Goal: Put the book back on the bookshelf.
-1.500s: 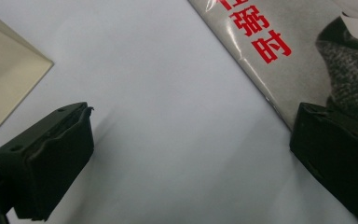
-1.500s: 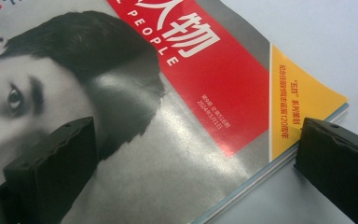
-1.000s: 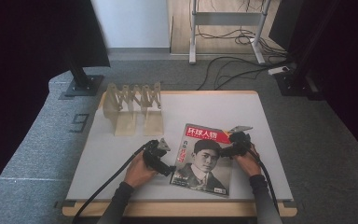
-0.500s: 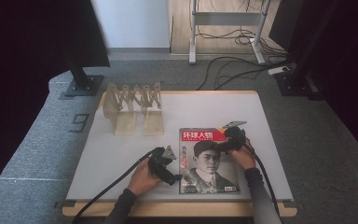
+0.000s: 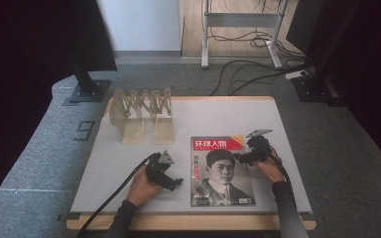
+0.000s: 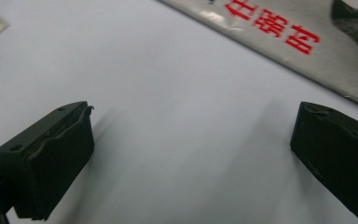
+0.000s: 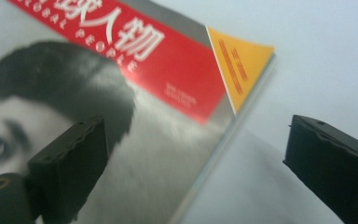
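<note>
Magazine (image 5: 221, 171) flat on the bench (image 5: 129, 163), left gripper (image 5: 177, 183) and right gripper (image 5: 238, 157) flanking it, fingers released.

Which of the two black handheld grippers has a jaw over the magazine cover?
The right gripper: one jaw sits above the red-titled portrait magazine, straddling its edge. The left gripper hangs open over bare white table.

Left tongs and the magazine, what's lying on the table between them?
Nothing: in the left gripper view, bare white table runs from the open left tongs to the magazine edge; the high view agrees.
</note>
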Action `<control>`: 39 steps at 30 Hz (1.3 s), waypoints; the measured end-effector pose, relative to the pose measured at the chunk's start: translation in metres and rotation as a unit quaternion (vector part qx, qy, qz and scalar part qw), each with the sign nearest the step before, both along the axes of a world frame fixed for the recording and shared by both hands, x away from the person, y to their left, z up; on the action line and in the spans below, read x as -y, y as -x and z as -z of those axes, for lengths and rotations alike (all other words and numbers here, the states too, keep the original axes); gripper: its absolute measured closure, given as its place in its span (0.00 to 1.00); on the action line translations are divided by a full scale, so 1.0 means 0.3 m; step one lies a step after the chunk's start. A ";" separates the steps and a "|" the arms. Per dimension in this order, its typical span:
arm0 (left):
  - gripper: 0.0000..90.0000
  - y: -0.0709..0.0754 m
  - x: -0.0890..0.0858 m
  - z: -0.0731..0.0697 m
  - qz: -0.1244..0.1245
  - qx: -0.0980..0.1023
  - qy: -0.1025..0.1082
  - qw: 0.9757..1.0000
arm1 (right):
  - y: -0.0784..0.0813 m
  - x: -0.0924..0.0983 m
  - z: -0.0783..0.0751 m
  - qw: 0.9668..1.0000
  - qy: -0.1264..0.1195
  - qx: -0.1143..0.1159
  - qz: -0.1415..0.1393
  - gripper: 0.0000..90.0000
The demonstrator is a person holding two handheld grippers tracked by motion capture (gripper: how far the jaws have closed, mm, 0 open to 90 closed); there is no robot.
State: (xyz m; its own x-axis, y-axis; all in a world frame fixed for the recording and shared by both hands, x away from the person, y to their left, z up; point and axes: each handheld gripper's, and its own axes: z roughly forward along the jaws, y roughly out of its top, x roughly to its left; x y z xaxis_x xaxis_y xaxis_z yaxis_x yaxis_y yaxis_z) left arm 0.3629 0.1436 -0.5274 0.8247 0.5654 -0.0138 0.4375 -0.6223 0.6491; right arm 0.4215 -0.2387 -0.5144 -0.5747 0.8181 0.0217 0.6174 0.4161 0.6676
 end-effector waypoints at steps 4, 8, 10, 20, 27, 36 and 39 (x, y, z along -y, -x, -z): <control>0.00 0.002 0.001 0.003 -0.002 0.003 0.000 1.000 | 0.027 0.015 -0.007 1.000 0.013 -0.007 -0.009 0.10; 0.00 0.003 0.001 0.003 -0.001 0.003 0.000 1.000 | 0.037 0.017 -0.005 1.000 -0.005 -0.015 -0.021 0.11; 0.00 0.003 0.001 0.003 -0.002 0.003 0.000 1.000 | 0.036 0.016 -0.002 1.000 -0.008 -0.017 -0.021 0.11; 0.00 0.003 0.001 0.003 -0.002 0.004 0.000 1.000 | 0.027 0.010 0.016 0.998 -0.052 -0.027 -0.022 0.15; 0.00 0.003 0.000 0.003 -0.002 0.004 0.000 1.000 | 0.008 0.011 0.028 0.996 -0.084 -0.035 -0.007 0.19; 0.00 0.003 0.001 0.003 -0.002 0.004 0.000 1.000 | -0.009 0.026 0.033 0.989 -0.140 -0.047 0.026 0.23; 0.00 0.003 0.001 0.003 -0.002 0.004 0.000 1.000 | -0.010 0.033 0.034 0.985 -0.158 -0.054 0.036 0.23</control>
State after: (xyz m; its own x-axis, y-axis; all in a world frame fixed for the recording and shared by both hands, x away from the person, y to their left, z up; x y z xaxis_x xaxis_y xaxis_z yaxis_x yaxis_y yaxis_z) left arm 0.3620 0.1434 -0.5284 0.8228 0.5683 -0.0082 0.4351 -0.6206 0.6524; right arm 0.4245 -0.2485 -0.5246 -0.4958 0.7991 0.3399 0.7117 0.1496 0.6864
